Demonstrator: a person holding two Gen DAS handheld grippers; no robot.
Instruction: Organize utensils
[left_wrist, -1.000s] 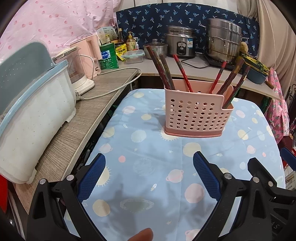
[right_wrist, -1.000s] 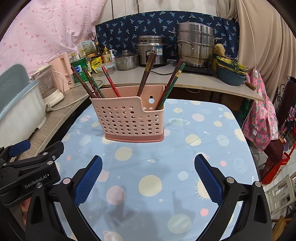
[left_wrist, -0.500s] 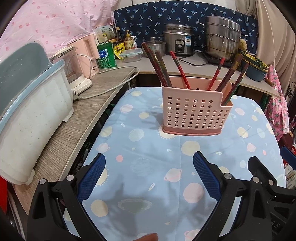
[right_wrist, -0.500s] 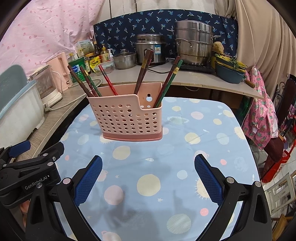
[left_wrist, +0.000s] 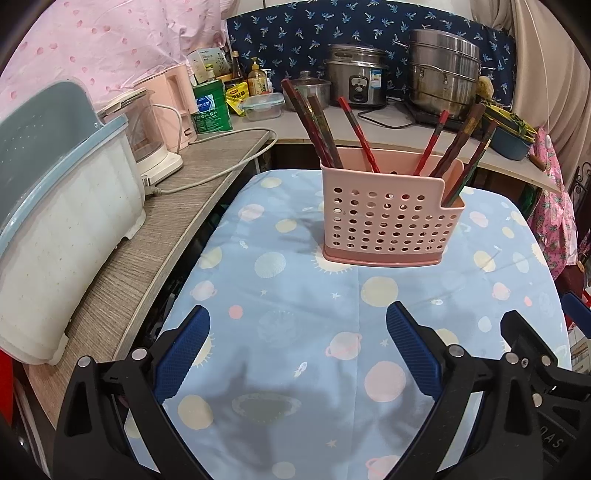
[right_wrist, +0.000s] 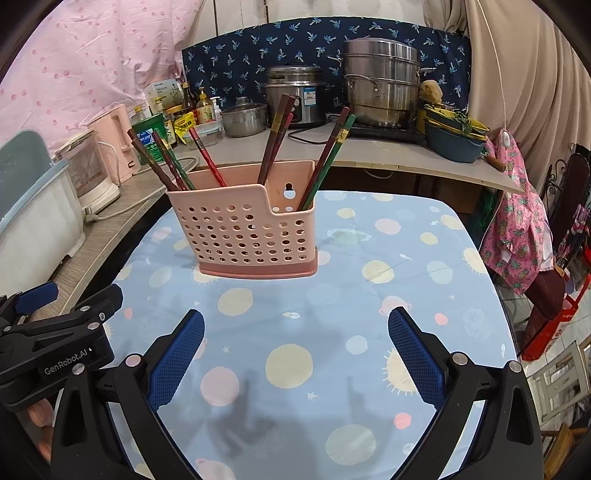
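Observation:
A pink perforated utensil holder (left_wrist: 388, 218) (right_wrist: 247, 232) stands on the blue planet-print tablecloth (left_wrist: 306, 302) (right_wrist: 369, 295). Several red, brown and green chopsticks (left_wrist: 321, 129) (right_wrist: 277, 144) lean out of its compartments. My left gripper (left_wrist: 297, 350) hovers open well in front of the holder, nothing between its blue pads. My right gripper (right_wrist: 295, 350) is also open and empty, a similar distance before the holder. The left gripper's black body (right_wrist: 55, 343) shows at the left edge of the right wrist view.
A white and blue tub (left_wrist: 55, 229) and a kettle (left_wrist: 147, 136) with its cable sit on the wooden counter at left. Pots (left_wrist: 443, 74), a rice cooker (right_wrist: 295, 96) and bottles line the back counter. Pink clothing (right_wrist: 517, 229) hangs at right.
Both grippers have drawn back and risen slightly, so the holder sits a little lower in view. A fingertip at the bottom of the left wrist view has gone. Both jaws stay open.

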